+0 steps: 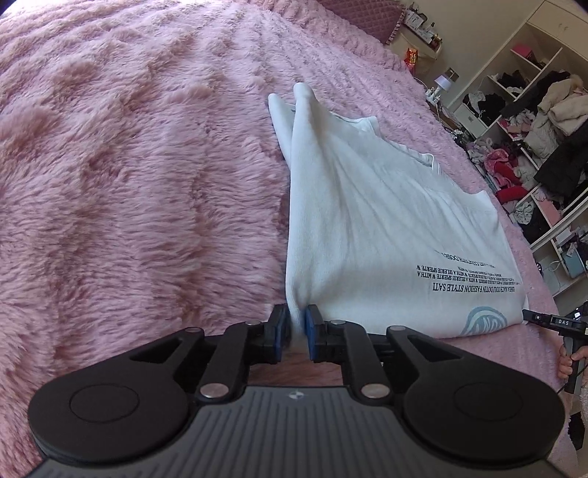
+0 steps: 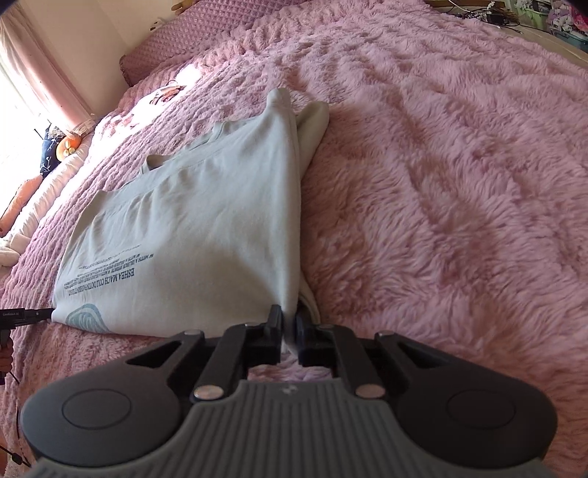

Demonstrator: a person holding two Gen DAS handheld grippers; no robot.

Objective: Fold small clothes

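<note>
A white t-shirt (image 1: 371, 220) with dark printed text and a pale blue swirl lies on a pink fluffy blanket (image 1: 128, 165). My left gripper (image 1: 296, 323) is shut on the shirt's near left edge and lifts it into a ridge. In the right wrist view the same shirt (image 2: 191, 220) spreads to the left. My right gripper (image 2: 290, 327) is shut on the shirt's near right edge, also raised into a ridge. Each gripper's tip shows at the other view's side edge, the right gripper (image 1: 544, 319) and the left gripper (image 2: 25, 316).
The blanket (image 2: 441, 184) covers a wide bed. Open white shelves (image 1: 525, 121) stuffed with clothes stand past the bed's right side. Purple pillows (image 2: 205, 29) and a curtained window (image 2: 33, 73) are at the far left of the right wrist view.
</note>
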